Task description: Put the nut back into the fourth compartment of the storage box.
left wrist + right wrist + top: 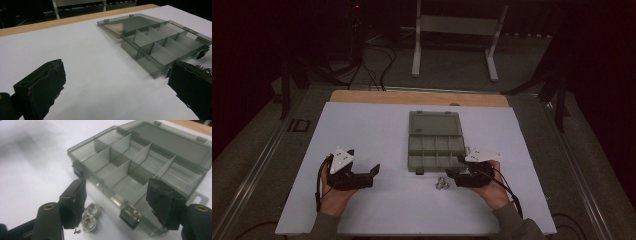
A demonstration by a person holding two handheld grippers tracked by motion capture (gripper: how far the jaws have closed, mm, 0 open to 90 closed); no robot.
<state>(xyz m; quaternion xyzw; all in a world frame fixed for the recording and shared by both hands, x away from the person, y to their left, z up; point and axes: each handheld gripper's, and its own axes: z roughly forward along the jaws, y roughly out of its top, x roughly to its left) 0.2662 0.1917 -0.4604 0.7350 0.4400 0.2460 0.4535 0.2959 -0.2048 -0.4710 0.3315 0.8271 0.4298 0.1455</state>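
High view: a grey compartment box [435,145] lies open on a white sheet [372,130], lid folded flat behind it. A small cluster of metal nuts [441,183] sits on the sheet just in front of the box's near edge. Right gripper [453,174], held by a hand beside the nuts near the box's front right corner, has its jaws apart, gripping nothing. Left gripper [374,172], well left of the box, is spread wide and empty.
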